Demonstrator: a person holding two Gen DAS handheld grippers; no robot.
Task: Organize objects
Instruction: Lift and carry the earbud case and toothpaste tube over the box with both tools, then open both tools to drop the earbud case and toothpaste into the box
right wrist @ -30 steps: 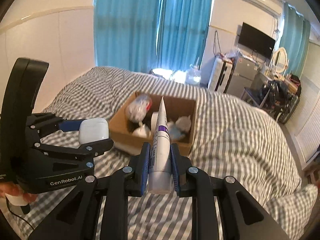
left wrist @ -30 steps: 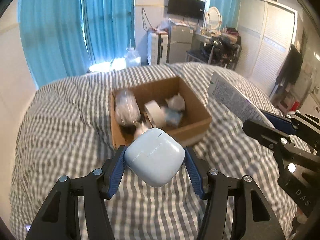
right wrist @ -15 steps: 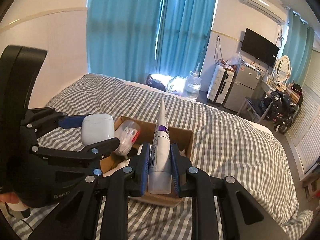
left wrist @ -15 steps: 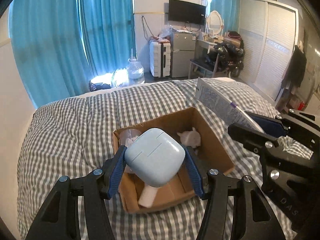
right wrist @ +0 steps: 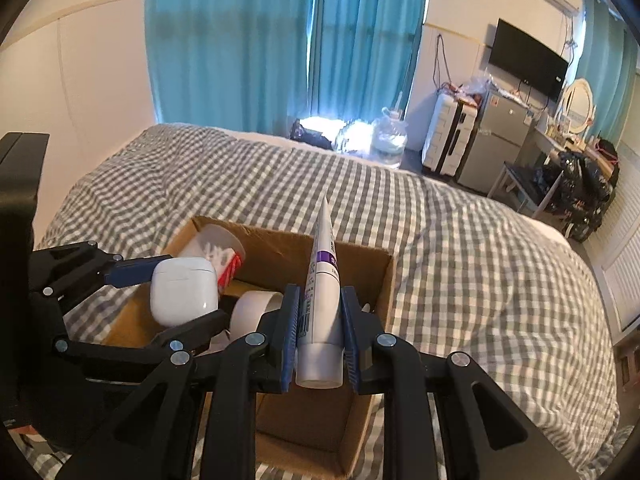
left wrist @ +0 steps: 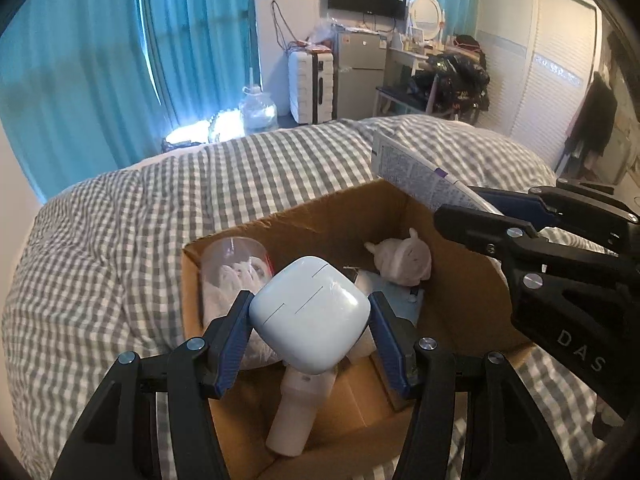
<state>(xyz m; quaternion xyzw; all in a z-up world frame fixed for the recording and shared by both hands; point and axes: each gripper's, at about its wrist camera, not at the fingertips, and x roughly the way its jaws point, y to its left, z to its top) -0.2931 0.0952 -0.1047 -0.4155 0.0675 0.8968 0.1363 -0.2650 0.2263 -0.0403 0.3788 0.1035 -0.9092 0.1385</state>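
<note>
My left gripper (left wrist: 310,328) is shut on a white earbud case (left wrist: 308,312) and holds it above the open cardboard box (left wrist: 460,264) on the bed. My right gripper (right wrist: 320,320) is shut on a white tube with a purple band (right wrist: 323,276), cap end toward me, above the box's right side (right wrist: 384,276). The case also shows in the right wrist view (right wrist: 184,290). The tube shows in the left wrist view (left wrist: 416,176). Inside the box lie a clear cup of white items (left wrist: 232,268), a small plush toy (left wrist: 404,258), a tape roll (right wrist: 252,310) and a white bottle (left wrist: 296,412).
The box sits on a grey checked duvet (left wrist: 120,260). Blue curtains (left wrist: 100,60), a water jug (left wrist: 256,110), a white suitcase (left wrist: 310,80), a small fridge (left wrist: 360,68) and a cluttered desk stand beyond the bed. A wardrobe (left wrist: 552,80) is at the right.
Both grippers have moved forward and over the box, which now lies directly below them and looks larger. Both still hold their objects.
</note>
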